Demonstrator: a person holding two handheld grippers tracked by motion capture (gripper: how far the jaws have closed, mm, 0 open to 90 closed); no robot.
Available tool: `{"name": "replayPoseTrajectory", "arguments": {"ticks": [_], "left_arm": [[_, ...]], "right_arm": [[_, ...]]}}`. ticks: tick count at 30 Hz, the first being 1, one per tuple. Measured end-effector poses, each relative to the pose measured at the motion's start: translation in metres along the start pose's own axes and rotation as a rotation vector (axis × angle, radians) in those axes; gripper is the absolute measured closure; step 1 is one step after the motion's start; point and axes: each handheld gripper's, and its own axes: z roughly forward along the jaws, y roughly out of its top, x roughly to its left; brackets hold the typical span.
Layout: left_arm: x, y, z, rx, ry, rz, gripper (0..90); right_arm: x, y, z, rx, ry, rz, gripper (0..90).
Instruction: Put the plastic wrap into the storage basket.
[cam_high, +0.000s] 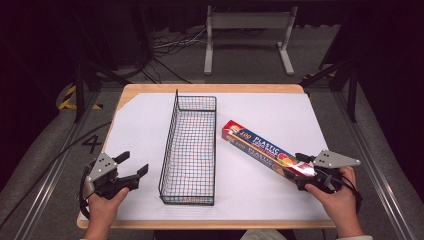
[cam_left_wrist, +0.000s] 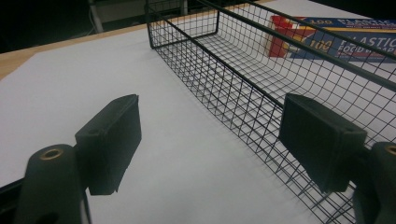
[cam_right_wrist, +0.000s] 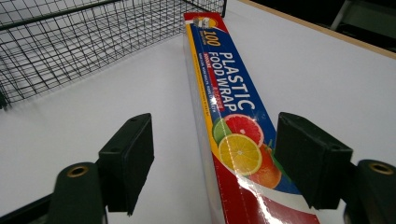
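Two things matter here, the wire basket (cam_high: 190, 150) in the middle of the counter (cam_high: 150, 95) and the long box of plastic food wrap (cam_high: 262, 148) lying at a slant just right of it, its far end near the basket's right wall. The right gripper (cam_high: 300, 167) sits at the box's near end with its jaws spread wide to either side of it; the right-hand pad looks close to or against the box edge, the other well clear, so nothing is clamped yet. Closing this far out on the end, I judge, risks the far end sagging or swinging into the wire rim when lifted. The glossy wrapping may also slip. The left gripper (cam_high: 131, 168), jaws apart and empty, waits near the basket's left wall.
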Motion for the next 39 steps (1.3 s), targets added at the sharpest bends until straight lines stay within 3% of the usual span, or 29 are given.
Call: {"name": "replayPoseTrajectory", "arguments": {"ticks": [7,12,13,15,17,25,30,33,39], "left_arm": [[0.0,0.0,0.0,0.005,0.006,-0.006,21.6],[0.001,0.0,-0.001,0.0,0.009,-0.013,21.6],[0.001,0.0,-0.001,0.0,0.01,-0.012,21.7],[0.001,0.0,0.0,-0.002,0.01,-0.016,21.7],[0.001,0.0,0.0,-0.002,0.012,-0.016,21.8],[0.002,-0.001,0.0,0.008,0.017,-0.014,22.2],[0.002,-0.001,0.001,0.01,0.02,-0.014,22.3],[0.002,-0.001,0.001,0.01,0.02,-0.014,22.4],[0.002,-0.002,0.002,0.017,0.021,-0.012,22.5]], "right_arm": [[-0.006,0.002,-0.001,0.015,0.023,0.031,39.5],[-0.004,0.014,0.007,0.02,0.077,0.001,50.1],[-0.002,0.018,0.009,0.06,0.089,0.01,53.2],[0.0,0.025,0.012,0.097,0.08,-0.022,57.7],[0.004,0.036,0.019,0.128,0.099,-0.04,66.3],[0.007,0.065,0.049,0.193,0.144,-0.048,84.7],[0.011,0.085,0.066,0.24,0.162,-0.077,88.2],[0.012,0.087,0.068,0.248,0.161,-0.078,88.8],[0.017,0.105,0.092,0.29,0.187,-0.095,89.7]]}}
